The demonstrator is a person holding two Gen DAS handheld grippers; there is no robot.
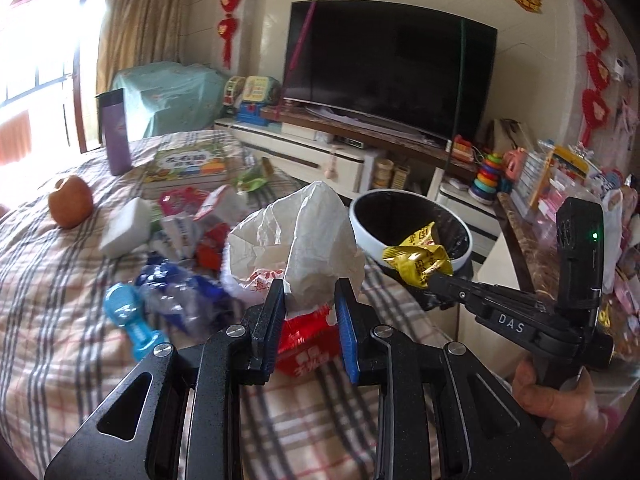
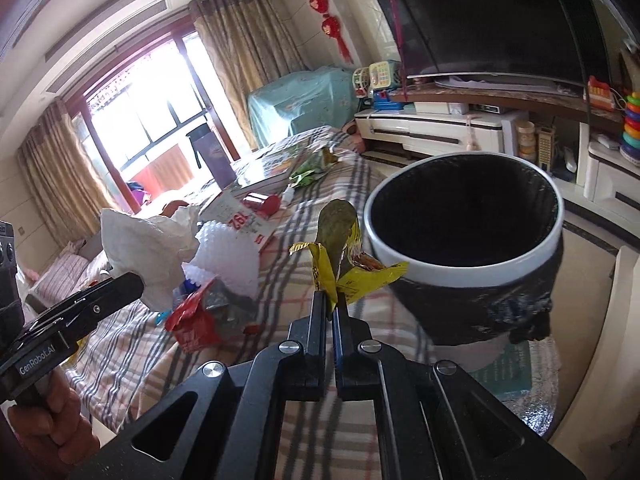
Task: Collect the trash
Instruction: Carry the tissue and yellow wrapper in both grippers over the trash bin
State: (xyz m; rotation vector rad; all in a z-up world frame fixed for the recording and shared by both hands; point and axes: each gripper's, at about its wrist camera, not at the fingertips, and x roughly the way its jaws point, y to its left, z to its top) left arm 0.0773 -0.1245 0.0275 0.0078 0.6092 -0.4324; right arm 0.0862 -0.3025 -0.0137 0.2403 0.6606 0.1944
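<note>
Right now left gripper (image 1: 310,294) has its two black fingers, blue pad on one, closed down on a crumpled white paper bag (image 1: 320,228), matte and creased, raised above the trash pile on the plaid blanket (image 1: 60,300). Right gripper (image 2: 331,304) pinches a shiny yellow foil wrapper (image 2: 352,276), jaws nearly touching, wrapper edges flared and torn, held just beside the bin. Trash bin (image 2: 464,248) is round, glossy white rim, black plastic liner bunched and wrinkled round the outside, standing off the bed edge. Pile on the blanket: red glossy snack wrapper (image 1: 304,344), crinkled clear-blue plastic (image 1: 176,292), white bubbly foam net (image 2: 224,256). Also a blue plastic toy (image 1: 128,320), white rectangular block (image 1: 126,226), round brownish fruit (image 1: 71,202), purple cylindrical tumbler (image 1: 115,132), flat picture book (image 1: 188,164). Curved black TV (image 1: 388,76) behind.
</note>
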